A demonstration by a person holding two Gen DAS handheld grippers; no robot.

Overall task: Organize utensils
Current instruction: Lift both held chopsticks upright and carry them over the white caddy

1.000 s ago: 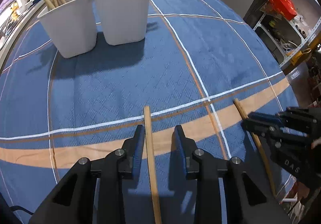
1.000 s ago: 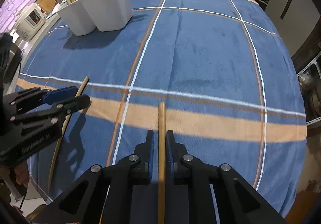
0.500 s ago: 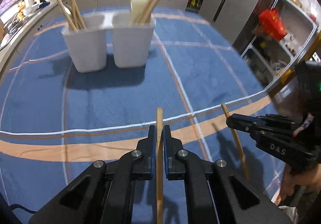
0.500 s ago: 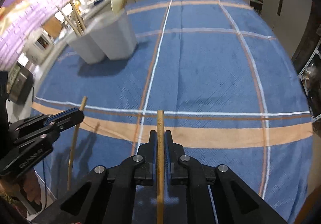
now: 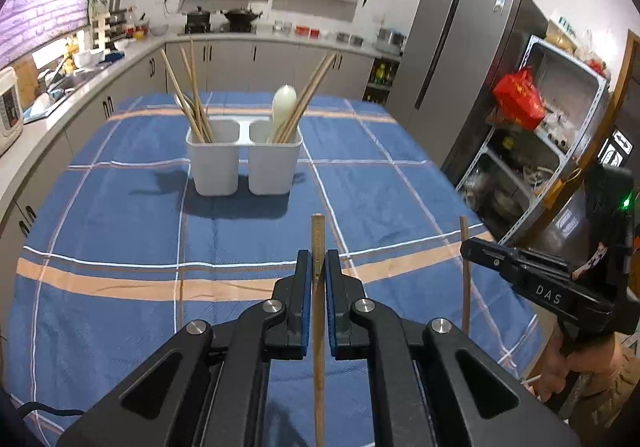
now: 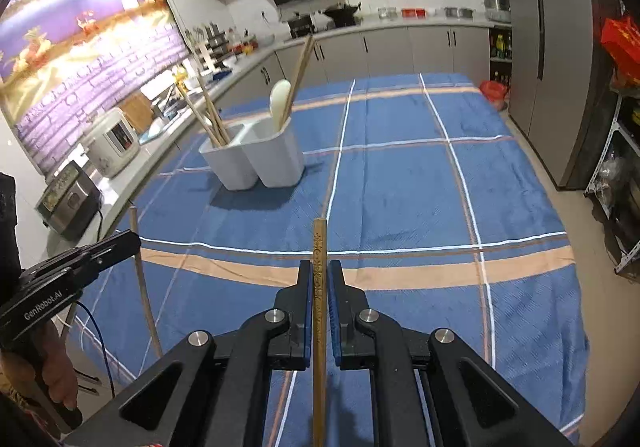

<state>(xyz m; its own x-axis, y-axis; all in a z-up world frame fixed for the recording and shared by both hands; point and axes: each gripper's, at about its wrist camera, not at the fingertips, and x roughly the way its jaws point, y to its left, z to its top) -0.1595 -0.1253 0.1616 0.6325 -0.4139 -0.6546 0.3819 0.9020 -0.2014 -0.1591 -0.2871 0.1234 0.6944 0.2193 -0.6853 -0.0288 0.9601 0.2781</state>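
My left gripper [image 5: 318,267] is shut on a wooden chopstick [image 5: 317,235], held above the blue checked tablecloth [image 5: 120,227] and pointing at the white two-compartment holder [image 5: 212,171]. Its left compartment holds several chopsticks [image 5: 192,95]. The right one holds a white spoon [image 5: 283,107] and more chopsticks. My right gripper [image 6: 319,275] is shut on a second chopstick [image 6: 319,243], also lifted off the cloth, with the holder [image 6: 280,163] ahead to its left. Each gripper appears in the other's view: the right gripper [image 5: 468,247] and the left gripper [image 6: 132,239], each with its stick.
A kitchen counter [image 6: 132,175] with a rice cooker [image 6: 110,147] and a small appliance runs along the table's left side. A grey fridge [image 5: 452,67] and a metal shelf [image 5: 552,135] with a red bag stand to the right. A person's hand [image 6: 56,379] grips the left handle.
The left jaws closed onto the chopstick that lay between them. Both grippers then rose from the cloth with their chopsticks and tilted up, so the holder and kitchen come into view.
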